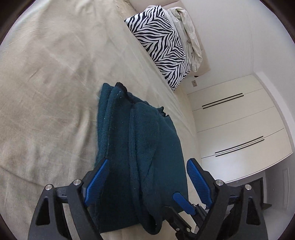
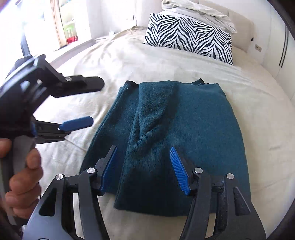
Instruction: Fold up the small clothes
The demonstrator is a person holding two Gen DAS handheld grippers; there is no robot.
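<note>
— So, where is the garment right now?

— I see the teal sweater (image 2: 177,129) lying folded on the bed (image 2: 129,61), with loose flaps doubled over its middle. It sits toward the side edge of the bed that runs below the wardrobe doors (image 1: 237,125), and its far end points at the head of the bed.

— And your two grippers?

— My right gripper (image 2: 143,169) hangs over the near end of the sweater with its jaws parted. The blue pads (image 2: 178,170) stand clear of the knit on both sides, so nothing is pinched. My left gripper (image 1: 147,179) is spread wide over that same near end. I see cloth below the gap, but the pads (image 1: 97,177) do not press on it, so it is released too. In the right wrist view the left gripper (image 2: 83,103) shows from the side, off the sweater's left edge, with a hand (image 2: 22,175) wrapped round its grip.

— Anything else on the bed?

— A zebra-print pillow (image 2: 189,38) leans at the head of the bed, well apart from the sweater, and crumpled pale bedding (image 2: 199,13) is piled just behind it.
</note>
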